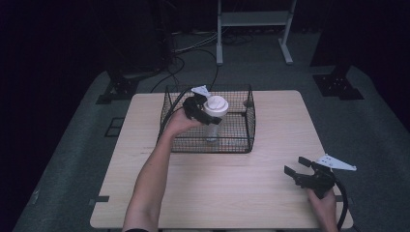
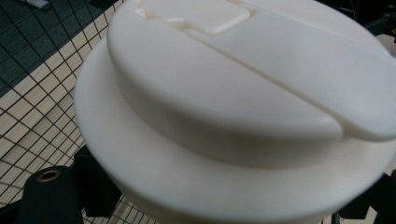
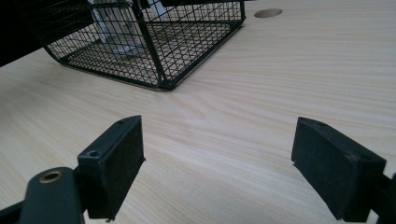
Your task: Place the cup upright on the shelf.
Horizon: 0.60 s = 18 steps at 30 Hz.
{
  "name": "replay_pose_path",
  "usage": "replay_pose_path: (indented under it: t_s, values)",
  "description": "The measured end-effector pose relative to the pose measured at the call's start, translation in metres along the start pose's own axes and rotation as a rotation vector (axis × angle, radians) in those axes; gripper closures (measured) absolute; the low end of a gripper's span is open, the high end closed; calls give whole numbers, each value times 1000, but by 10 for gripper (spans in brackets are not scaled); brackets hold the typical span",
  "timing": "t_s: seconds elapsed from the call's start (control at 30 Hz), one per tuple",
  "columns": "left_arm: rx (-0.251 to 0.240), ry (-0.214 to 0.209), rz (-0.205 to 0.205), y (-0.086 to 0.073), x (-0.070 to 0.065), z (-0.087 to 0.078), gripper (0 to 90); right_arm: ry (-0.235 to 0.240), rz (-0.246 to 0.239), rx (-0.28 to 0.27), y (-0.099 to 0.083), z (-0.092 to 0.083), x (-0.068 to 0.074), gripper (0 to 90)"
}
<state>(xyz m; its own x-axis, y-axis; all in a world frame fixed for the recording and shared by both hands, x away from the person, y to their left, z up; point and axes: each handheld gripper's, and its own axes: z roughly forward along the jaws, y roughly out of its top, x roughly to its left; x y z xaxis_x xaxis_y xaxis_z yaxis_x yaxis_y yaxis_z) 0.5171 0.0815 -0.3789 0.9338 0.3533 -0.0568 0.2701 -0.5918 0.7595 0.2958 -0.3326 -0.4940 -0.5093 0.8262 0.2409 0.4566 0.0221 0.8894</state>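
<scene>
At the near right of the counter (image 1: 251,193), the right gripper (image 1: 296,170) is held low with its jaws spread wide and nothing between them. Farther off, inside the black wire basket (image 1: 241,145) at the far middle, a clear cup (image 1: 211,126) with a white lid (image 1: 215,105) is gripped by the left gripper (image 1: 199,108), jaws clenched just beneath the lid. The cup is judged light, thin-walled and slippery; a hold below the lid rim seems soundest, since squeezing may crush it.
</scene>
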Motion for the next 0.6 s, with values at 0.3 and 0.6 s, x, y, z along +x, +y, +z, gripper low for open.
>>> replay_pose_path:
  t_s: [0.3,0.6]
  values:
    - [11,11,8,-6,-3,-5,151,-1,0,0,0,0,0,159]
    - [32,21,15,-11,-5,-11,150,-2,1,0,0,0,0,159]
